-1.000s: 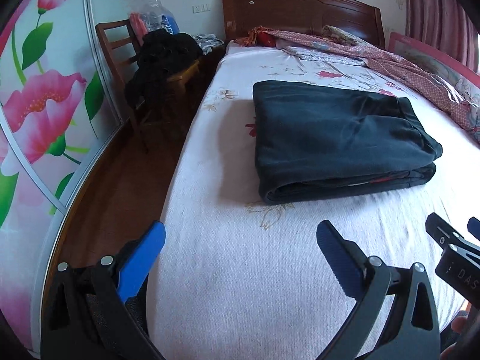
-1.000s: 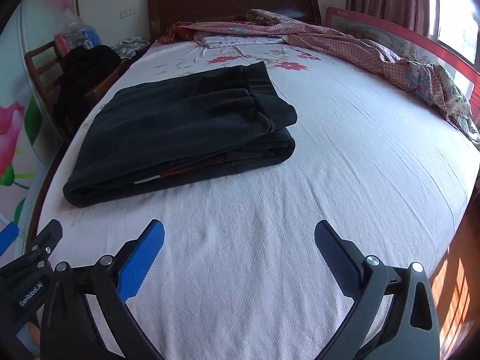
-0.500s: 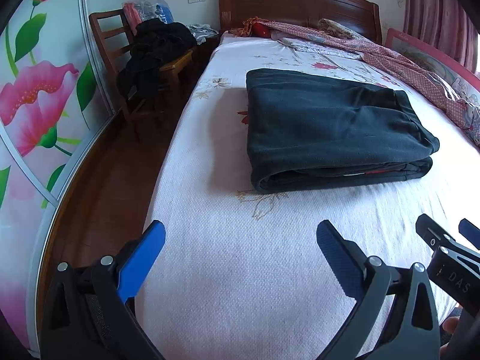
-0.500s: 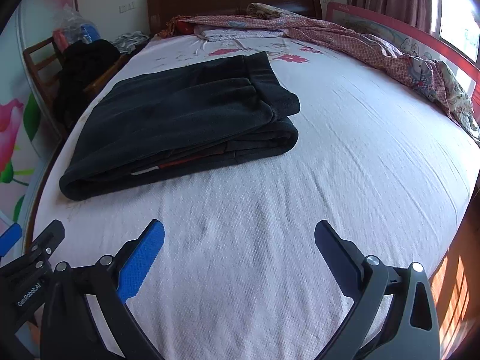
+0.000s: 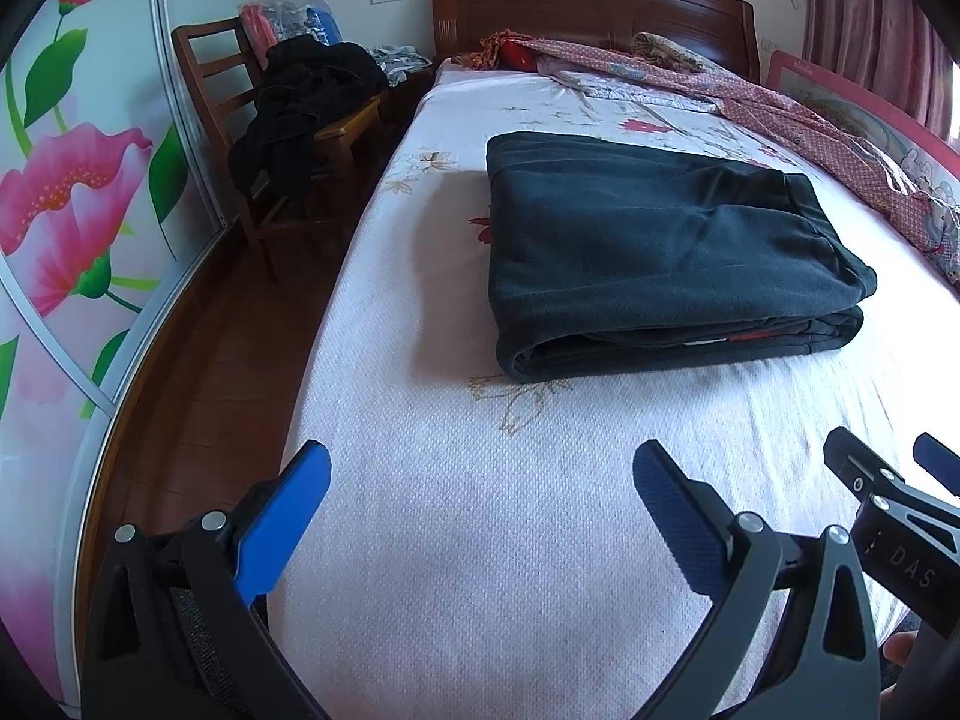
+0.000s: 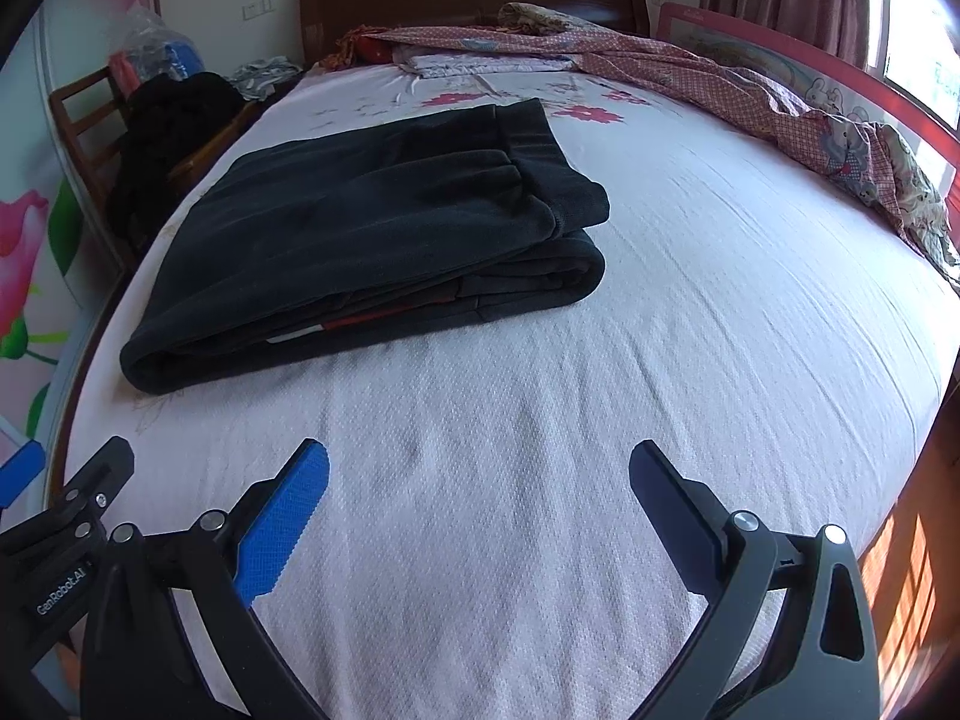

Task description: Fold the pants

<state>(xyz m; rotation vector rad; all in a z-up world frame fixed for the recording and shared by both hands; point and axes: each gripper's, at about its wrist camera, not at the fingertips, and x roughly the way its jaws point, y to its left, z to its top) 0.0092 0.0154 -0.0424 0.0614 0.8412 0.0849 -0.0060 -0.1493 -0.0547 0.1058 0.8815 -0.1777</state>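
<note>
The dark pants (image 5: 654,240) lie folded in a flat rectangular stack on the white bed sheet (image 5: 480,540), with the folded edge toward me. They also show in the right wrist view (image 6: 372,234). My left gripper (image 5: 480,480) is open and empty, above the sheet short of the pants. My right gripper (image 6: 480,480) is open and empty, also short of the pants. The right gripper's tip shows at the right edge of the left wrist view (image 5: 888,498); the left gripper's tip shows at the left edge of the right wrist view (image 6: 66,498).
A wooden chair (image 5: 240,120) piled with dark clothes stands left of the bed. A wooden headboard (image 5: 588,6) and a rumpled patterned quilt (image 6: 750,90) lie at the far end. A flowered wardrobe door (image 5: 72,210) lines the left; wood floor lies between.
Both grippers have drawn back a little from the pants and tilted slightly; the pants lie unchanged. Both stay open.
</note>
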